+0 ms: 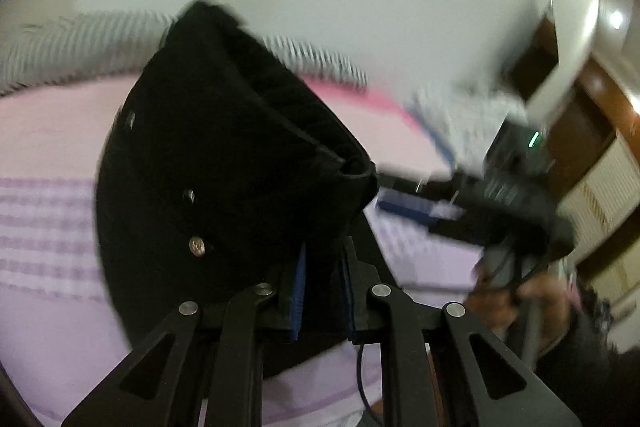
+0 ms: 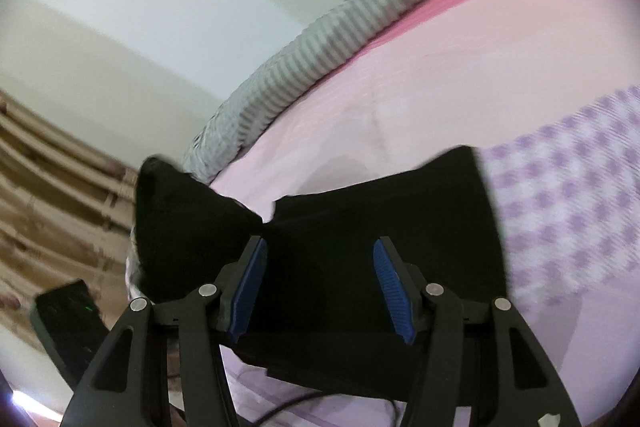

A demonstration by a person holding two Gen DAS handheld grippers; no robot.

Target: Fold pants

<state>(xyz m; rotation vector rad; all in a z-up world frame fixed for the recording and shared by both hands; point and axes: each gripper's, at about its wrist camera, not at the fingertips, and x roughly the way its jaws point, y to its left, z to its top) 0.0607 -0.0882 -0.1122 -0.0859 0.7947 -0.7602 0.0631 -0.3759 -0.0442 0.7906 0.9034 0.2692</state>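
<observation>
Left tongs (image 1: 323, 259) pinched narrow on waistband of black pants (image 1: 224, 163), lifted clear of bed (image 1: 48, 219), snap buttons showing. Striped grey blanket (image 1: 100, 39) behind pants, along wall. Right tongs (image 2: 320, 283) spread wide, nothing between pads, hovering over pants draped on bed. No containers anywhere, frames pretty blurry.

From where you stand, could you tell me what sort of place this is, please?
Most likely a bedroom. The pants lie on what looks like a bed, covered by a pink sheet and a purple checked cover, with a grey striped roll, perhaps a bolster, along the wall.
</observation>
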